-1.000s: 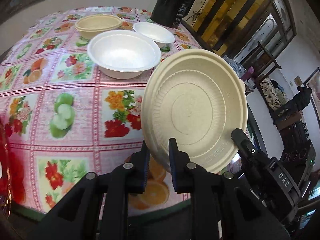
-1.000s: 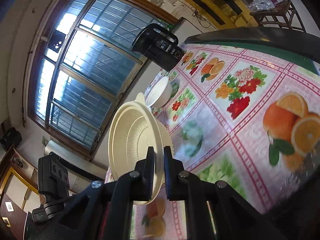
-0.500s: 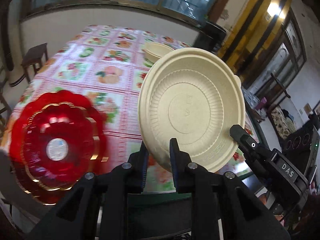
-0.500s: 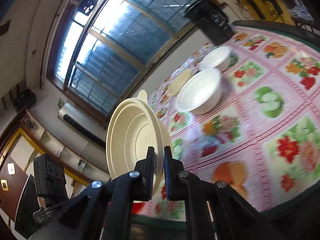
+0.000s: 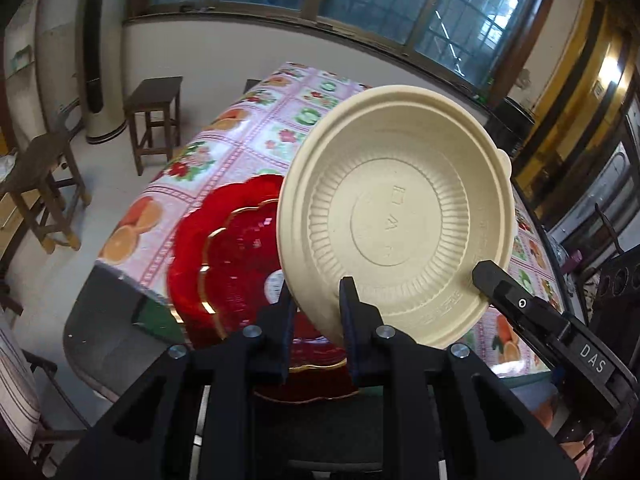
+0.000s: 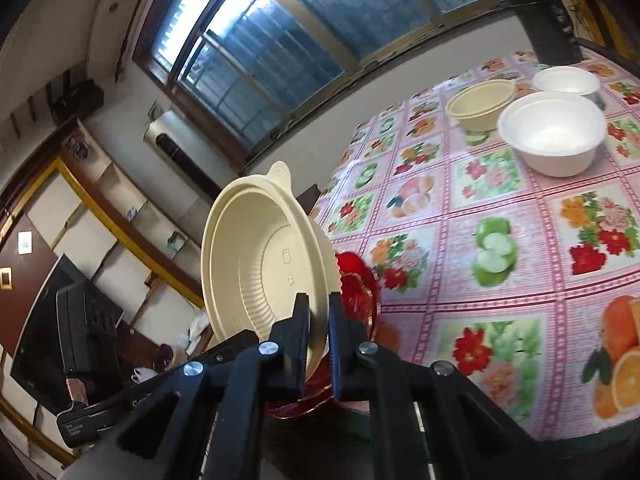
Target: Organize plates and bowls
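Beige plate [image 5: 394,216]: round, ribbed well, embossed centre, small rim tab, held tilted. Left gripper [image 5: 316,312] and right gripper [image 6: 319,320] both clamp its rim.

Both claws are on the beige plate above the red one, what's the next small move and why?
Probably lower the beige plate onto the red plate. Both the left claw and the right claw pinch its rim, it is tilted in the air, and the red plate lies on the table right behind and below it, so they could stack.
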